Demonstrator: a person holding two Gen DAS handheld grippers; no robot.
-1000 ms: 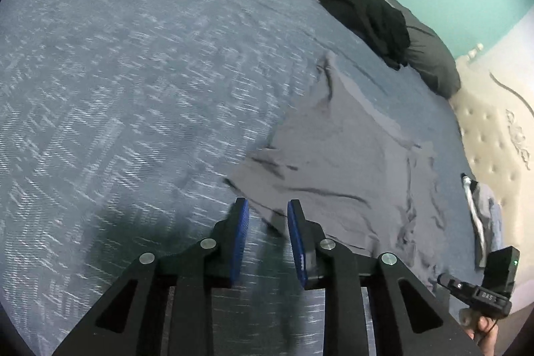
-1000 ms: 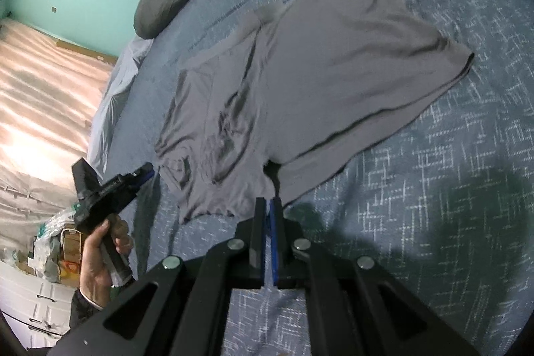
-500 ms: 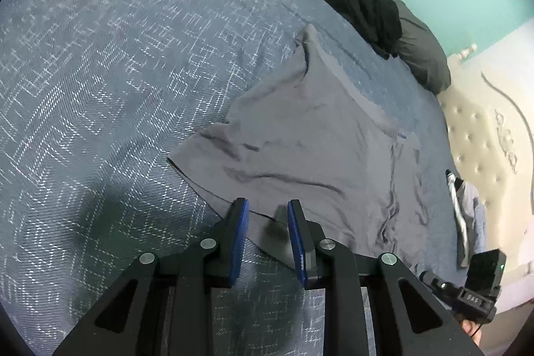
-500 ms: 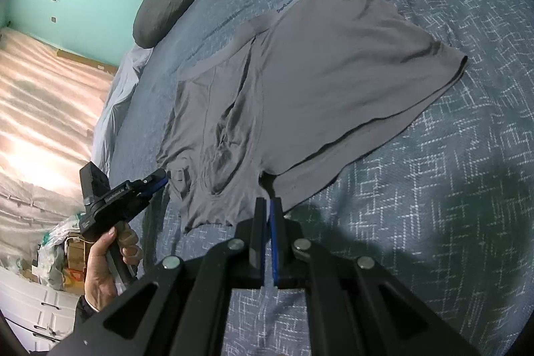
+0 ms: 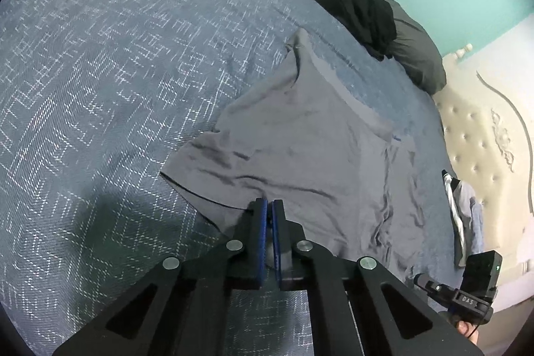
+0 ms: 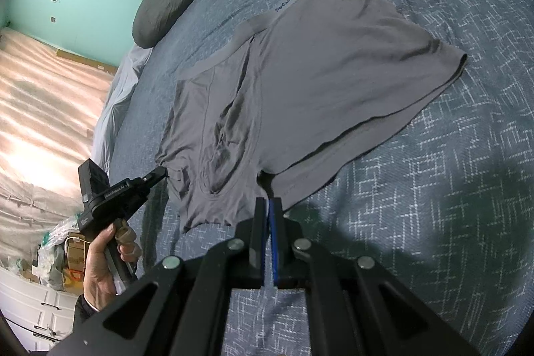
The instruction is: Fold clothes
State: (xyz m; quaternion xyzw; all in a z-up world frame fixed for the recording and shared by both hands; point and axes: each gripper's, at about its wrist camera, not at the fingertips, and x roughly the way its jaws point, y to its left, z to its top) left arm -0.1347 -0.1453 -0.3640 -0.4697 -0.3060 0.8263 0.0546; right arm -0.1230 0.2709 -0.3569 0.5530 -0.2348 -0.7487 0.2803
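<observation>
Two grippers: both seen over grey boxer briefs [image 6: 317, 82] spread flat on blue bedspread [image 5: 100, 72].
Left gripper [image 5: 269, 206]: fingers pressed together at hem of one leg; cloth between them cannot be told.
Right gripper [image 6: 269, 204]: fingers together at crotch edge; grip cannot be confirmed.
Black clothing [image 5: 350, 5]: piled on dark pillow, beyond waistband.

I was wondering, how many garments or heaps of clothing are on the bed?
3: grey boxer briefs spread mid-bed; black heap on the dark pillow; striped bundle at the edge of the bed. Heaps may hide more.
</observation>
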